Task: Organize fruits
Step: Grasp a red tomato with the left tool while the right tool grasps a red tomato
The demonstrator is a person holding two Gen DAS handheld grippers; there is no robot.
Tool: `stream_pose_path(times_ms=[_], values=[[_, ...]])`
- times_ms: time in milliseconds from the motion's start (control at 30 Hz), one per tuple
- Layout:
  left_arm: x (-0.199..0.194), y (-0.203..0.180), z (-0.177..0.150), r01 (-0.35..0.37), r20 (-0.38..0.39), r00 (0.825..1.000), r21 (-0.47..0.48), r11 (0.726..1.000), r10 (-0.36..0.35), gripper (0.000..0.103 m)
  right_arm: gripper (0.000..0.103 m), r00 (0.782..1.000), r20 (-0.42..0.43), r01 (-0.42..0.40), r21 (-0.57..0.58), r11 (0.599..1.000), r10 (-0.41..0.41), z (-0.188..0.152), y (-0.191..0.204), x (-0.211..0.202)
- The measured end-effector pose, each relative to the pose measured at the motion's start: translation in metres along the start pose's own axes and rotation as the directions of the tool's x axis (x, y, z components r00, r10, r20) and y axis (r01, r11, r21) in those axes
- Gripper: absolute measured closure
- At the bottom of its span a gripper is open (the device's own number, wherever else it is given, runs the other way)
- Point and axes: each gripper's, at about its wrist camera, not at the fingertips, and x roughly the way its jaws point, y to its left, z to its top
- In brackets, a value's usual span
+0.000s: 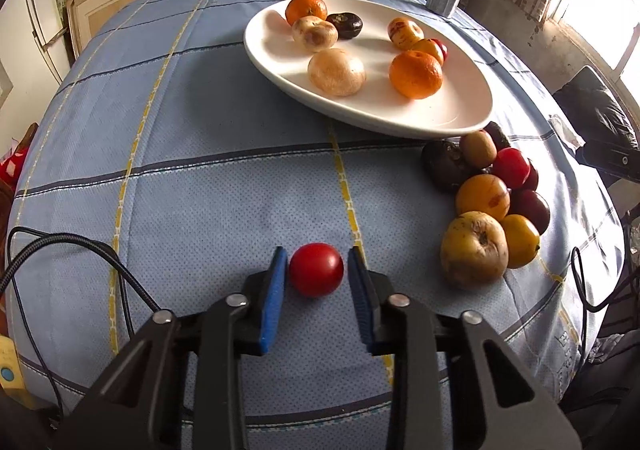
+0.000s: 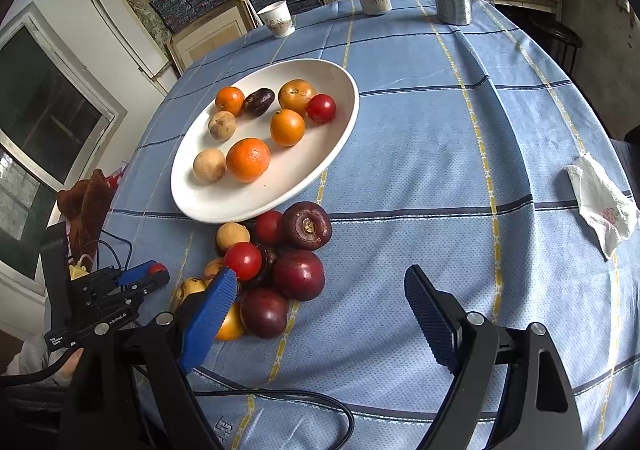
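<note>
Left gripper (image 1: 317,270) fingers flanking red fruit (image 1: 316,269), contact unclear, right gripper (image 2: 320,302) fingers spread, fruit pile (image 2: 298,274) beside plate (image 2: 224,206)

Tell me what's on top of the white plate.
Seven fruits sit on the white plate: two oranges, two pale brown fruits, one dark purple, one yellow-orange, one red tomato-like. Whatever lies beneath them is covered.

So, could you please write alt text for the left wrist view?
The left gripper brackets a small red fruit on the blue checked tablecloth, jaws not touching it. Beyond, a white plate holds seven fruits; more lie piled to its right.
</note>
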Motion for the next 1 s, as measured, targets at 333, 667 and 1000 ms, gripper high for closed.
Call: stream_pose_path(times_ms=[333,667,1000], values=[[-0.002,-0.002,-0.006,-0.008,-0.007,1.000,0.023,1.000,0.008,0.077,0.035,1.000,0.006,0.003,-0.212,0.977,-0.002,-0.005,0.037,0.008],[0.001,-0.003,-0.009,0.010,-0.027,1.000,0.047,0.999,-0.009,0.077,0.061,0.997,-0.076,-0.056,-0.318,0.946,0.033,0.001,0.070,0.043],[0.003,-0.001,-0.006,0.022,-0.030,0.999,0.046,0.999,-0.020,0.077,0.073,0.990,-0.124,-0.103,-0.260,0.960,0.072,0.003,0.060,0.059]])
